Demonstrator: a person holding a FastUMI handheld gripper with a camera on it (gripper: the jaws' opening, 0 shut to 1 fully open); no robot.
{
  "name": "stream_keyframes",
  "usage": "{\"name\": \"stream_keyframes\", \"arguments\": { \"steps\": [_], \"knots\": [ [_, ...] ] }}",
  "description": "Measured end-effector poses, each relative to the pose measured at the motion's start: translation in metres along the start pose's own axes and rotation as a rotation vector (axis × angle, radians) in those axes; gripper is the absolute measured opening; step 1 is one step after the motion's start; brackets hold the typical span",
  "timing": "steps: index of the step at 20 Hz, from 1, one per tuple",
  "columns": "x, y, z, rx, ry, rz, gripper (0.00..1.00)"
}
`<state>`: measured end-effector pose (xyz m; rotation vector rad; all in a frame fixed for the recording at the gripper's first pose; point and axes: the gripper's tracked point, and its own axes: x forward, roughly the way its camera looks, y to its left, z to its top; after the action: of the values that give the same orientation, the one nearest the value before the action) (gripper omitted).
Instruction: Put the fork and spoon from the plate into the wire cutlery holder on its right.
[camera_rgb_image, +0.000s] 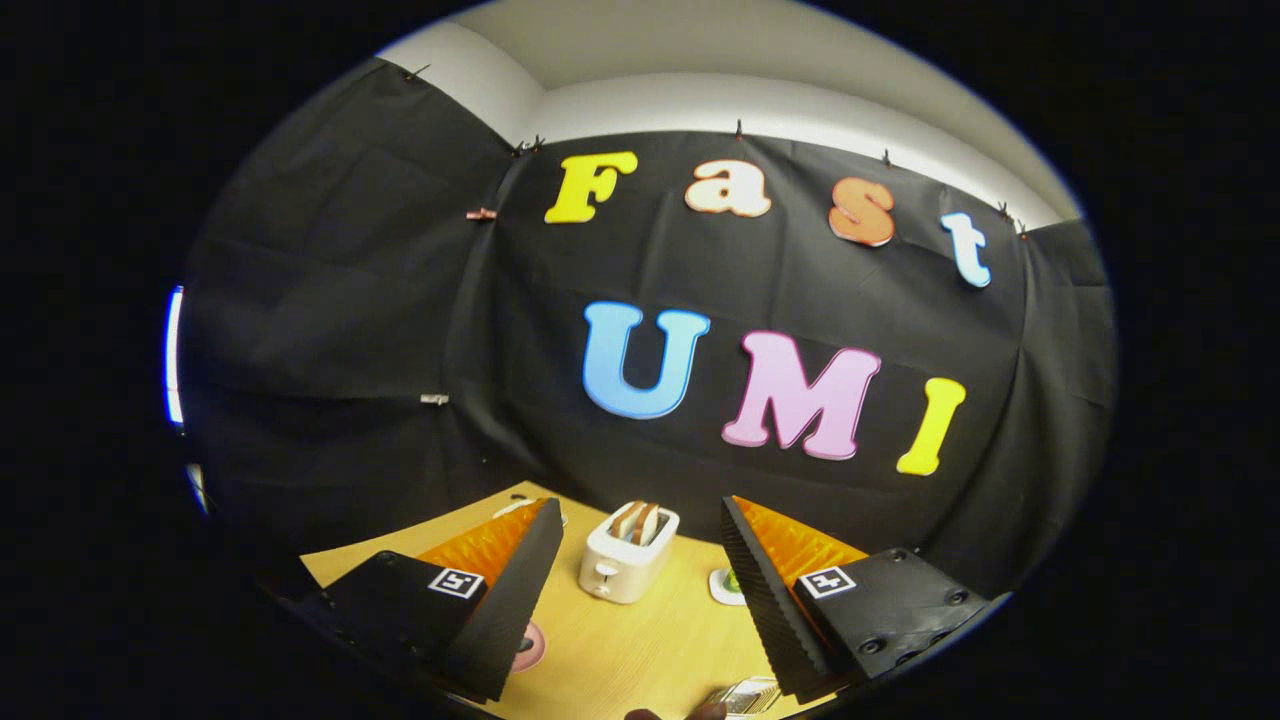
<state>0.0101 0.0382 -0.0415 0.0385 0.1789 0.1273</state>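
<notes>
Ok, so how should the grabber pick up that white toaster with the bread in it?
Probably grip the toaster by its two long flat sides, coming in level from the lever end facing the open gripper. The bread pokes out the top, so grabbing from above would hit it.

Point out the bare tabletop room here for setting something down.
Gripper open, jaws holding nothing. Bare wood table lies between the jaws, in front of the toaster. Another strip lies beside the toaster, toward the small white item. Crowded at the near edge by the metal object.
</notes>
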Motion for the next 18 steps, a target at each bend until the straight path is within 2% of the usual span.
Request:
{"name": "stream_keyframes", "arguments": {
  "steps": [4,7,9,10,12,17,18],
  "knots": [
    [0.006,0.050,-0.063,0.125,0.271,0.155,0.98],
    [-0.001,0.099,-0.123,0.322,0.537,0.272,0.99],
    [-0.005,0.120,-0.163,0.446,0.723,0.294,0.97],
    [-0.004,0.126,-0.185,0.474,0.809,0.290,0.89],
    [-0.006,0.140,-0.219,0.487,0.950,0.295,0.87],
    [0.007,0.172,-0.272,0.483,1.122,0.328,0.82],
    [0.011,0.181,-0.281,0.484,1.154,0.324,0.75]
  ]
}}
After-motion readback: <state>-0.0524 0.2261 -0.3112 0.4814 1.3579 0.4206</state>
